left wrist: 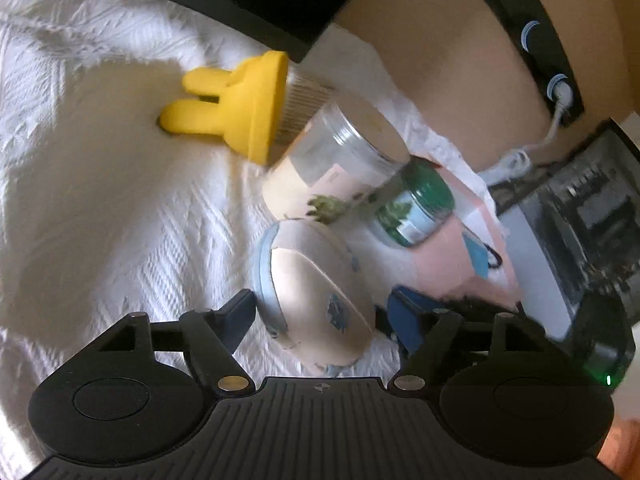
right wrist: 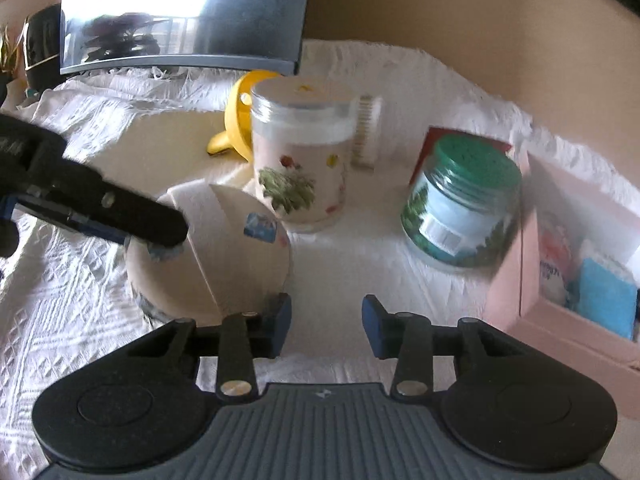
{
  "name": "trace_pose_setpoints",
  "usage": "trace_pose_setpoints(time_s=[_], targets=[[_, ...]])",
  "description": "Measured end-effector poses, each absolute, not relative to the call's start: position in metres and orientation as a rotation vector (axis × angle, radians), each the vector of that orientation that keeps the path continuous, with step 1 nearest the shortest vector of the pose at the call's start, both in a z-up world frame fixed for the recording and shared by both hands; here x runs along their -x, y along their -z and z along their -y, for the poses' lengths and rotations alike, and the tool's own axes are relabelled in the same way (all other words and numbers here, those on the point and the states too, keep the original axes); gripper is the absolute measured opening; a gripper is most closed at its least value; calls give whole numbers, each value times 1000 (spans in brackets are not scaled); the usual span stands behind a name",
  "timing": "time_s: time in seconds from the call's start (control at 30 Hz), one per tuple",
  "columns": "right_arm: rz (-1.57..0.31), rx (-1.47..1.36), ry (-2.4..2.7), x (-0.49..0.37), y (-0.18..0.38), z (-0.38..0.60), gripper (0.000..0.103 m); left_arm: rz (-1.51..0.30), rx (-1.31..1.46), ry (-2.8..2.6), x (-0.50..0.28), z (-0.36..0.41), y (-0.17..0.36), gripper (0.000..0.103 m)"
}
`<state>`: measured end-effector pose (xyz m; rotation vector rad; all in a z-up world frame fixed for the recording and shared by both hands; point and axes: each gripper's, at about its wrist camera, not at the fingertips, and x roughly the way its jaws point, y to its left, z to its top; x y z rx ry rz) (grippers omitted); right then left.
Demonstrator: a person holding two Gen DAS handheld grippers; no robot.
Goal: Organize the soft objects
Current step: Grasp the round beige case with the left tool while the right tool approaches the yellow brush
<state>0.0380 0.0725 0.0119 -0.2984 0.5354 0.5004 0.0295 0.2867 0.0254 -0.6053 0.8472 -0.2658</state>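
Observation:
A round beige tub [left wrist: 316, 292] with a folded paper lid lies on the white cloth, between the fingers of my left gripper [left wrist: 320, 320], whose jaws stand wide around it. In the right wrist view the same tub [right wrist: 224, 256] sits at the left, with the left gripper's finger [right wrist: 132, 216] resting on its top edge. My right gripper [right wrist: 326, 326] is open and empty, just right of the tub, over bare cloth. A pink box [right wrist: 568, 280] at the right holds soft blue and white items.
A flowered clear jar [right wrist: 308, 160], a green-lidded jar [right wrist: 460, 208], a yellow rabbit-shaped brush [left wrist: 236, 112] and a small comb [right wrist: 366, 132] stand on the white cloth [left wrist: 100, 200]. A monitor [right wrist: 184, 12] stands behind. A wall with a power strip [left wrist: 560, 88] borders the cloth.

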Motion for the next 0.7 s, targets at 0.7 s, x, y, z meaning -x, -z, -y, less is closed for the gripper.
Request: trace_pose_setpoints(time_s=[0.7], targets=[[-517, 370, -584, -24, -9, -43, 40, -872, 738, 226, -57, -270, -14, 62]])
